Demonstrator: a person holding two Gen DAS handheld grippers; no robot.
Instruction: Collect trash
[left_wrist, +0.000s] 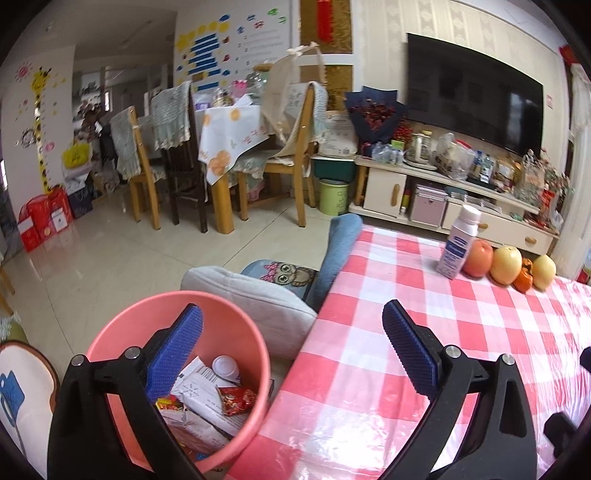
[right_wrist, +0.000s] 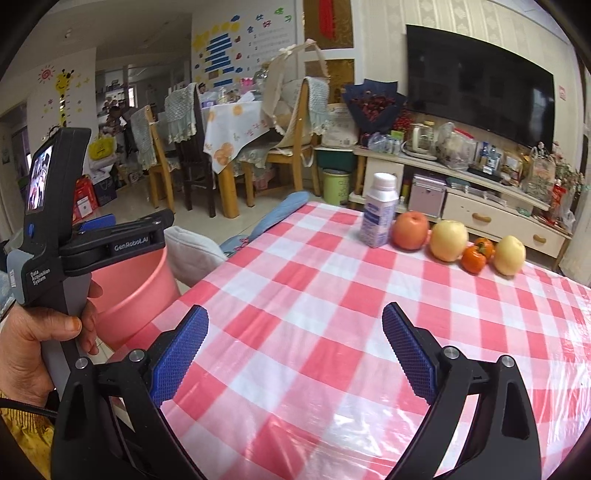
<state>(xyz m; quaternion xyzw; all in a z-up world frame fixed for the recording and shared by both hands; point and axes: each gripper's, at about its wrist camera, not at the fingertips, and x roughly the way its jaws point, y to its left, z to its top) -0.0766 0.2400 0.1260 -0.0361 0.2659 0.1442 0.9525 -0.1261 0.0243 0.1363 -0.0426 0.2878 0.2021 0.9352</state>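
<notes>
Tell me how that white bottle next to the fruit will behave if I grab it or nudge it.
The white bottle stands tall and narrow, so a nudge near its cap would probably tip it. It looks like thin plastic, likely light. The glossy tablecloth may let it slide. If it tips, the red apple beside it could stop a roll that way.

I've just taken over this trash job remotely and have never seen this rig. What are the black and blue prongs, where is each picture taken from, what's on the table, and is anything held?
There is no robot arm: a person holds a two-finger tool in each hand. Each picture comes from a camera on one tool, looking along its blue-padded jaws.

The left gripper hangs over the pink bucket, which holds wrappers and paper. The right gripper is over the checked tablecloth; its view also shows the person's left hand.

On the table stand a white bottle and a row of fruit. Both sets of jaws are open and hold nothing.
</notes>
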